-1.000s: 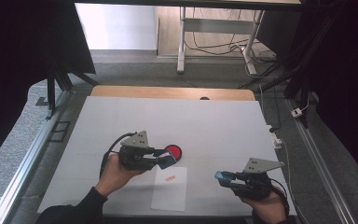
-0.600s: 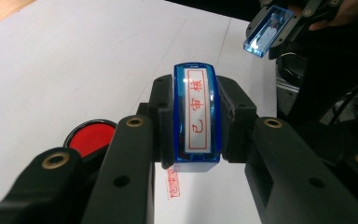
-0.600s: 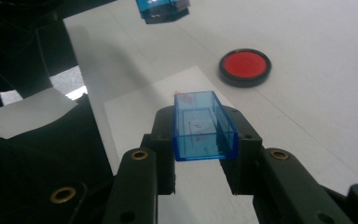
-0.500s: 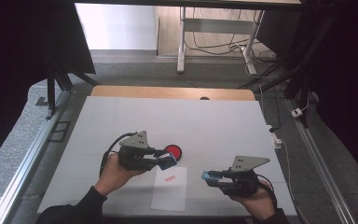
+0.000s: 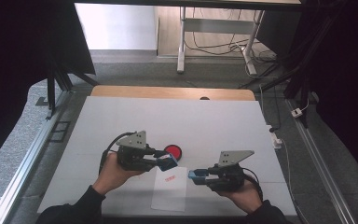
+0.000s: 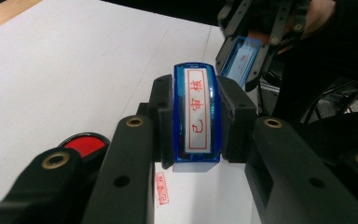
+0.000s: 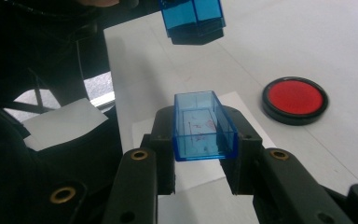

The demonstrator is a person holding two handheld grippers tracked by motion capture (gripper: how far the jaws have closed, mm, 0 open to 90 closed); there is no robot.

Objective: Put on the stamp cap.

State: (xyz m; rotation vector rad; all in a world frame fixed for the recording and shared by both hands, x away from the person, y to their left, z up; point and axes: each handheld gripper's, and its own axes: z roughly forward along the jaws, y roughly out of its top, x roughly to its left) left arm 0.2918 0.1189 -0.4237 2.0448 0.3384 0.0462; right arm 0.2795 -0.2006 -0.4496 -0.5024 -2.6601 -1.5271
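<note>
My left gripper [image 5: 168,162] is shut on a blue stamp [image 6: 196,114] whose label bears red characters. It hovers over the top edge of a white paper sheet [image 5: 170,191] that carries a red stamp mark [image 6: 162,189]. My right gripper [image 5: 196,175] is shut on a clear blue cap [image 7: 204,126], open side facing the stamp [image 7: 193,18]. The cap [image 5: 195,174] hangs just right of the paper, a short gap from the stamp [image 5: 170,161]. A round red ink pad [image 5: 173,150] lies on the table just behind the left gripper's tip.
The white table [image 5: 214,126] stretches bare toward a wooden strip [image 5: 168,92] at its far edge. Aluminium rails [image 5: 23,163] run along both sides. A desk frame and cables [image 5: 214,42] stand on the floor beyond.
The right gripper has moved left with the blue cap, closing in on the stamp and the paper's edge. The left gripper has kept still.
</note>
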